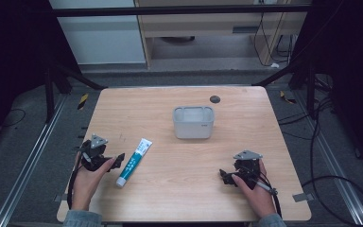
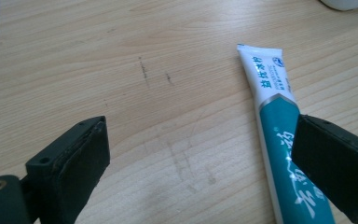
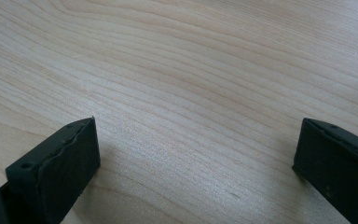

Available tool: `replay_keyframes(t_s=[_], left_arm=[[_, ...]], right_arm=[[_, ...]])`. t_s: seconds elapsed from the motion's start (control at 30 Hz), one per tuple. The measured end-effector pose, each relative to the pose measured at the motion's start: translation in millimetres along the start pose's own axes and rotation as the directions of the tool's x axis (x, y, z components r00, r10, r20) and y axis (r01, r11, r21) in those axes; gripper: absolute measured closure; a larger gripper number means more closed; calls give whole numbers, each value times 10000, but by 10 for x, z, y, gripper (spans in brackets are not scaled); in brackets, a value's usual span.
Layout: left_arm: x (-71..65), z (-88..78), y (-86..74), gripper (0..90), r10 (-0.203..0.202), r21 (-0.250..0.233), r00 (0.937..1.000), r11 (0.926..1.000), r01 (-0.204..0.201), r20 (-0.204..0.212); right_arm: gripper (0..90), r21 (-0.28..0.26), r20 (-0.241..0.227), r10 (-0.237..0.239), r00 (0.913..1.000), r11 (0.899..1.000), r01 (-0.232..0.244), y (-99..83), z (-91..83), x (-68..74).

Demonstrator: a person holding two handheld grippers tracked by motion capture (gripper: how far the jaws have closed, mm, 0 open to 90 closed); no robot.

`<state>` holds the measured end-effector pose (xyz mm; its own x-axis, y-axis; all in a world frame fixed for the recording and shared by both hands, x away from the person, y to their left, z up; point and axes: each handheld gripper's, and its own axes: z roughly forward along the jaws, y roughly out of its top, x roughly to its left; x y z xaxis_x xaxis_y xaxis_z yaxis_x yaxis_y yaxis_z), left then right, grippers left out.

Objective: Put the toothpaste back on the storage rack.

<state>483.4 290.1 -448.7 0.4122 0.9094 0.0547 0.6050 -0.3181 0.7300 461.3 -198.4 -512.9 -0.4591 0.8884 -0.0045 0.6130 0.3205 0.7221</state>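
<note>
Left gripper [image 2: 200, 154] fingers [image 2: 74, 163] wide apart, holding nothing; tube [image 2: 279, 140] just under its one finger. Right gripper [image 3: 196, 163] fingers apart, empty. Bin [image 1: 193, 122] beyond both.

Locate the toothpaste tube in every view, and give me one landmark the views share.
High view: the toothpaste tube lies slanted on the table, left of centre, beside the left gripper, cap toward the person.
Left gripper view: right side, crimped white end up, teal body running down behind the right-hand finger.
Right gripper view: not in it; open fingers over bare wood.
Shared landmark: the table's light wood grain.
</note>
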Motion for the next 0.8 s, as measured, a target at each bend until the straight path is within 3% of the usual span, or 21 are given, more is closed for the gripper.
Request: replay_keyframes(t_s=[0.23,0.43,0.63,0.8], left_arm=[[-51,-49,5,53,61,48,9999,10000,-61,118],[-131,-76,41,89,203,-213,9997,9996,-201,119],[-267,-78,91,100,579,18,9980,9983,-580,259],[-361,0,159,96,620,270,9979,9977,-625,170]], right_arm=[[4,-6,12,58,10000,10000,-58,3,2,0],[4,-7,382,412,9984,9992,-412,13,12,-51],[6,-18,369,396,9985,9992,-395,13,12,-55],[6,-37,351,248,9991,9997,-247,14,19,-70]])
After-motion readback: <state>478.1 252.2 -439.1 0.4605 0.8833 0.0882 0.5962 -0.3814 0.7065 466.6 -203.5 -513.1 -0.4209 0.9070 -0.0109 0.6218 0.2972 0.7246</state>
